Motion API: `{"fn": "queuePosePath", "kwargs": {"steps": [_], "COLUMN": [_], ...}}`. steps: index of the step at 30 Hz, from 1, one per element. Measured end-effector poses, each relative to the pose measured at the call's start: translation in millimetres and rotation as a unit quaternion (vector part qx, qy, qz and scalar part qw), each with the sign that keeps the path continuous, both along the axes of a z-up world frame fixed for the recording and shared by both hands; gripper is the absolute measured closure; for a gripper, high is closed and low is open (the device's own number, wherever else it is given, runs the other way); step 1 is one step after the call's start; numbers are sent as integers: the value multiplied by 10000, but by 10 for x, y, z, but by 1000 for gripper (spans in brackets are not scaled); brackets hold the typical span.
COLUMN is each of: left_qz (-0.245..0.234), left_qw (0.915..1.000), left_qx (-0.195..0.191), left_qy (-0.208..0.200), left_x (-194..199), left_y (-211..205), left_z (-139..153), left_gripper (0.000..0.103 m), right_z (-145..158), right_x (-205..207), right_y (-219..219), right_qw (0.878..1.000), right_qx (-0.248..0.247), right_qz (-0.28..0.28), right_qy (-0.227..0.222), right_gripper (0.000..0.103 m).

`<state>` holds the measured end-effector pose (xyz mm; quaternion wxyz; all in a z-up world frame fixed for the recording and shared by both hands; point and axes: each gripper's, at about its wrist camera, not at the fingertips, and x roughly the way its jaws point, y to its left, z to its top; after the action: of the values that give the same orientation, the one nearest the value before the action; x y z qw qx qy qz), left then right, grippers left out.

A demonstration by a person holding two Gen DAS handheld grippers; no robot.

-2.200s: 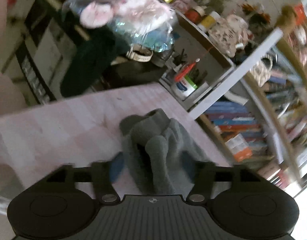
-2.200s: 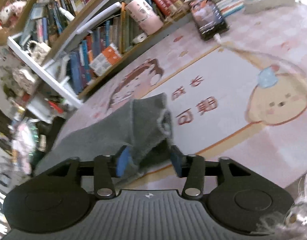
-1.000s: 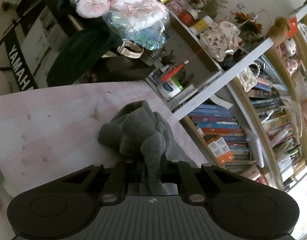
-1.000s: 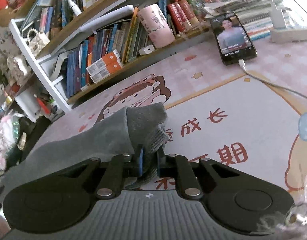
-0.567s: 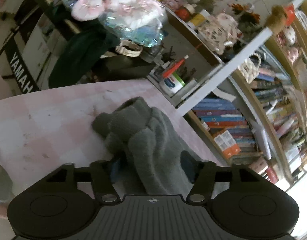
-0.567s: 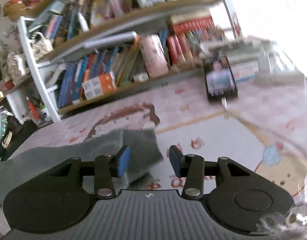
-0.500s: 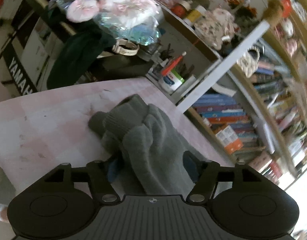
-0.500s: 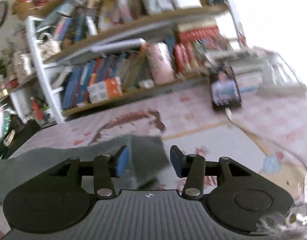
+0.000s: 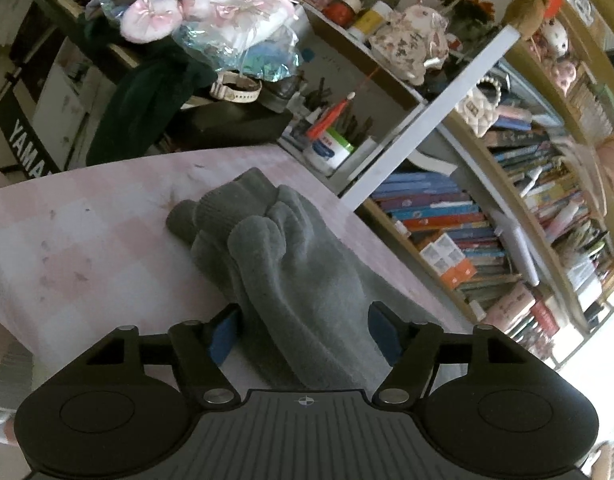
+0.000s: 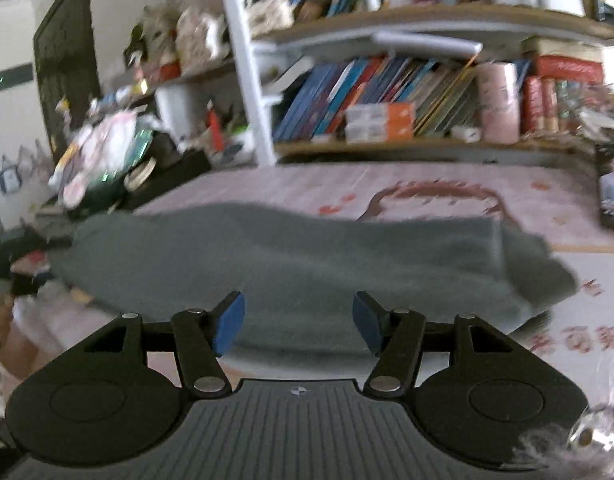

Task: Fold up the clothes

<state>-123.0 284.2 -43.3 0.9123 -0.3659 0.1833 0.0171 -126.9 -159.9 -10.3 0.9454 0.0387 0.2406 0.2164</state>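
A grey knitted garment [image 9: 291, 264] lies on the pink checked table mat [image 9: 67, 248], its end bunched into rounded folds at the far side. My left gripper [image 9: 303, 338] is open, its blue-padded fingers on either side of the cloth, not clamping it. In the right wrist view the same grey garment [image 10: 291, 264] stretches flat across the mat from left to right. My right gripper [image 10: 299, 322] is open and empty just above its near edge.
A bookshelf [image 10: 387, 112] full of books runs along the table's far side, with a white post [image 9: 423, 120]. A phone [image 10: 613, 192] lies at the right edge. Piled bags and soft toys [image 9: 211, 20] sit beyond the table's left end. The mat has a cartoon print [image 10: 435, 200].
Both grippers were shut on the grey garment a second ago and have since opened and let it go. The right gripper has swung left and now faces along the garment's length.
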Motion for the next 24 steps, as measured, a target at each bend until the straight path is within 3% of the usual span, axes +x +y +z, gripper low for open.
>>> {"fn": "queuePosePath", "kwargs": {"steps": [6, 11, 16, 20, 24], "left_qz": [182, 288, 497, 563, 554], "left_qw": [9997, 9979, 9935, 9902, 9856], "left_qx": [-114, -465, -917, -1152, -1449], "left_qy": [-149, -339, -448, -553, -680], "left_x": [-7, -19, -7, -10, 11], "left_y": [-19, 15, 92, 146, 195], "left_z": [-14, -42, -175, -250, -324], "left_gripper": [34, 36, 72, 80, 89], "right_z": [-179, -164, -75, -51, -92], "right_x": [-95, -37, 169, 329, 465], "right_y": [288, 445, 671, 915, 1151], "right_qw": [9985, 9969, 9932, 9887, 9871], "right_qx": [-288, -582, -959, -1184, -1204], "right_qz": [380, 519, 606, 780, 970], "right_qy": [283, 100, -270, -479, -408], "right_gripper": [45, 45, 45, 45, 45]}}
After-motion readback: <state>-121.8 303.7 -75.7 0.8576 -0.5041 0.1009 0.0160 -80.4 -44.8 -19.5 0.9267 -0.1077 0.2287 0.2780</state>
